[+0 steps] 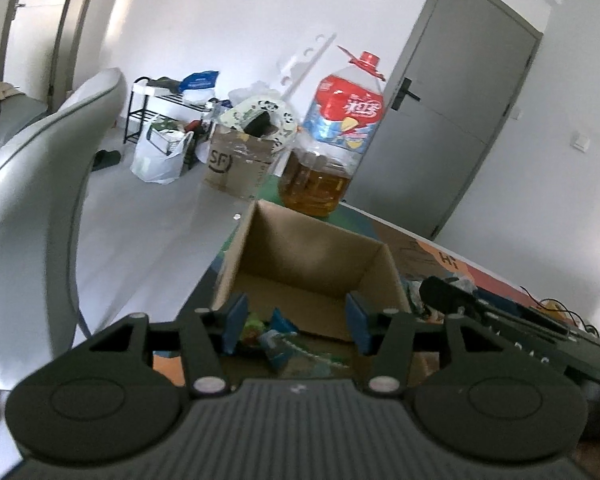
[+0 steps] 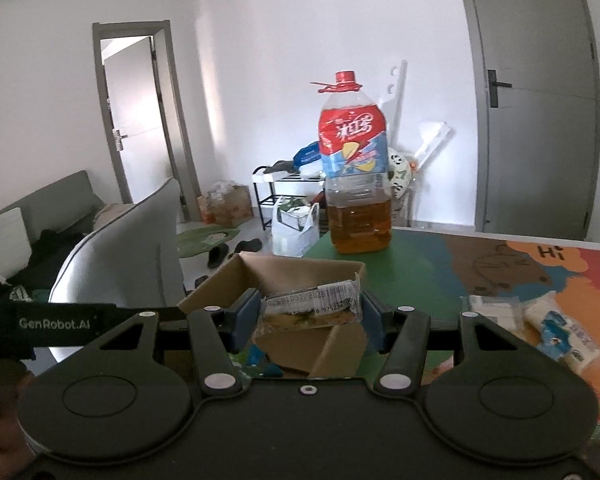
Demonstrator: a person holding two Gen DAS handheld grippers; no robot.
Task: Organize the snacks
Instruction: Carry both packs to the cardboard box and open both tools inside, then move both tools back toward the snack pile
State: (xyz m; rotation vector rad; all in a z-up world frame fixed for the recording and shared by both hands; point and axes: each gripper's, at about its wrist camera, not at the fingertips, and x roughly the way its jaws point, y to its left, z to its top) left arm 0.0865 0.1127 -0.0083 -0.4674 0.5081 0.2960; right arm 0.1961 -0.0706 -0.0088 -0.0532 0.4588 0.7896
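An open cardboard box point(image 1: 312, 256) stands near the table's left edge. My left gripper point(image 1: 296, 320) hangs open over the box's near side. Green and blue snack packets point(image 1: 280, 340) lie loose in the box below its blue pads, and the pads do not press on them. My right gripper point(image 2: 308, 314) is shut on a flat snack packet point(image 2: 312, 304) with a barcode strip, held crosswise above the same box point(image 2: 300, 270). The left gripper's black body point(image 2: 60, 324) shows at the left in the right wrist view. The right gripper's body point(image 1: 500, 312) shows at the right in the left wrist view.
A large oil bottle point(image 2: 356, 184) with a red cap stands on the colourful table mat point(image 2: 420, 272) just behind the box. More snack packets point(image 2: 560, 332) lie on the mat to the right. A grey chair point(image 1: 40, 200) stands left of the table.
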